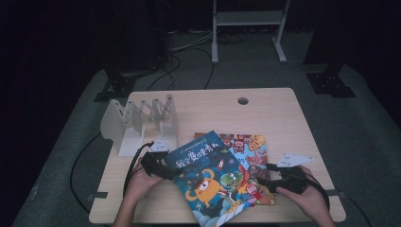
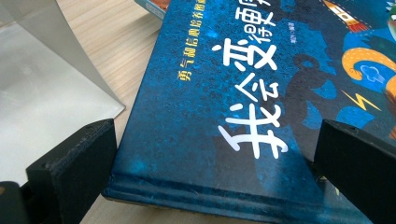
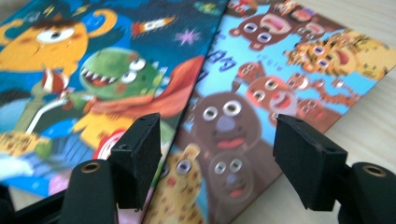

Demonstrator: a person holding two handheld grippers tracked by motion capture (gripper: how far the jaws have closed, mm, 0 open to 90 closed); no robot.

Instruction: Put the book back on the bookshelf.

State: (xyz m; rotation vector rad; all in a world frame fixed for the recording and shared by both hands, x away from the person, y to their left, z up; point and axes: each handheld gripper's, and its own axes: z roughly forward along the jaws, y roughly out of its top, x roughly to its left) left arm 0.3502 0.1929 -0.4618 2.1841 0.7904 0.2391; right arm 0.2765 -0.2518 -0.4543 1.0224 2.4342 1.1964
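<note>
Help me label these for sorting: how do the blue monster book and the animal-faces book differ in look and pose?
The blue monster book lies on top, turned at an angle, its lower corner past the table edge; the animal-faces book lies beneath it, half covered and squarer to the table. The monster book's cover is dark blue with white characters and an orange monster; the other's is lighter blue, crowded with brown bears and tigers. Both lie flat, cover up.

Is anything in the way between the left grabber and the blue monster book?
Nothing visible: the left gripper has its jaws open right at the corner of the dark blue hardcover monster book.
</note>
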